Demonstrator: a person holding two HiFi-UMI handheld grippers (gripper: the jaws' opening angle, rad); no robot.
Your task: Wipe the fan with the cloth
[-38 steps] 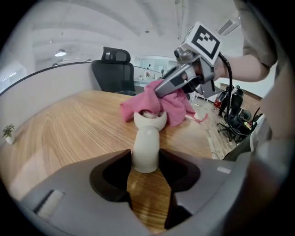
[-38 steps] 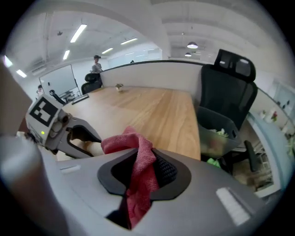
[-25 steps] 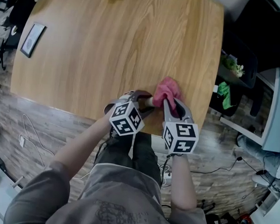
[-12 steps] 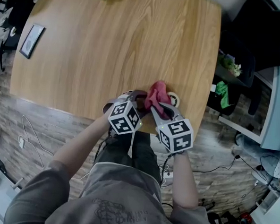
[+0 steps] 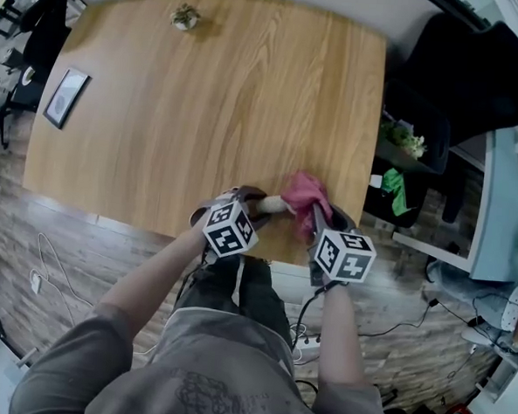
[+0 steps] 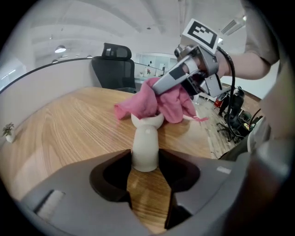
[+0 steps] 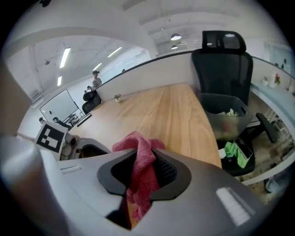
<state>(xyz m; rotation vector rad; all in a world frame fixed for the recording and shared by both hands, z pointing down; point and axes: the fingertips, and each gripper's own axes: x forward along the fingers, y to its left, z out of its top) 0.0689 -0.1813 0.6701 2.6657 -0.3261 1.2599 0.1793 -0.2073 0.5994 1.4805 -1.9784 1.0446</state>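
at the near edge of the wooden table (image 5: 205, 93), in the lower middle of the head view, the two tools meet over one small object. the left gripper (image 6: 145, 163) has its jaws drawn in to a middling width around the white stem of the fan (image 6: 145, 145), pads pressed to either side of it, so the fan is pinned and braced, its base toward the camera and its head pointing away up the frame. that hold makes sense for wiping: with the stem clamped, the fan should not slide or spin under the rubbing. the right gripper (image 7: 143, 173) has its jaws nearly together on a bunched fold of the pink cloth (image 6: 161, 99), with loose cloth spilling out past the tips; in the left gripper view it comes in from the upper right of the frame and lays that bundle over the fan's head. the cloth covers the head so fully that i cannot tell which part of it the fabric presses on, though it appears to rest on the top and far side. working at the table's edge puts both hands just in front of the person's body. the rest of the tabletop is well apart from the work: a small potted plant (image 5: 184, 15) at the top of the head view and a dark frame (image 5: 65, 97) at its upper left.
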